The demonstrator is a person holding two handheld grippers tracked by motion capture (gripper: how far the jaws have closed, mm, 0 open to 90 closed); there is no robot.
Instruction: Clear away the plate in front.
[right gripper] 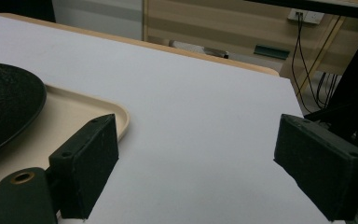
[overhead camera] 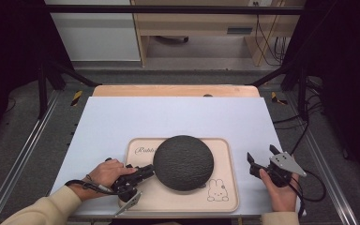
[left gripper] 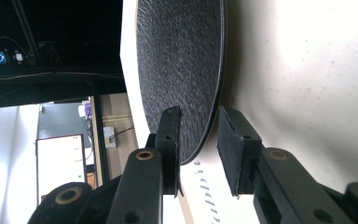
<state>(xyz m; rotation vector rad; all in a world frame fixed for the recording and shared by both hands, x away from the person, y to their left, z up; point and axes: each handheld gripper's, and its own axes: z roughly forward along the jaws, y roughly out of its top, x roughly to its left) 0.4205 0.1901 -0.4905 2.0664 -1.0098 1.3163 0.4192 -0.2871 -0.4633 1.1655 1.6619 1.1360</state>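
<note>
Black textured plate (overhead camera: 183, 162): sits on beige tray (overhead camera: 225, 187), just ahead of left gripper (overhead camera: 143, 172); rim edge between its jaws
Left gripper state: jaws astride plate rim, one pad over top face, other pad under rim with a visible gap; straddling, not yet clamped
Right gripper (overhead camera: 258, 161) state: jaws wide apart, holding nothing; hovers over white table cover (overhead camera: 168, 117), tray corner just beside its left jaw, plate further that way
Tray: printed rabbit (overhead camera: 217, 191) at corner nearer right gripper; script lettering partly hidden under plate
Risk 1: thin-rim pinch on one side only; likely to tip or slip out on lift, far edge dragging on tray; cause = heavy flat disc, grip well off centre
Risk 2: lower pad may catch tray surface on closing and shove plate forward instead of gripping; cause = little room under rim
Risk 3: tray may skid on smooth cover if plate gets pushed; right gripper not bracing anything
Left gripper view vs high view: shows pad-to-rim gap and jaw overlap (left gripper: 200, 135); high view hides that behind gripper body
High view vs gripper views: shows both hands, full plate outline, plate overhanging tray's far edge slightly
Right gripper view: shows tray lip (right gripper: 121, 116) and plate edge (right gripper: 9, 102) side-on
</note>
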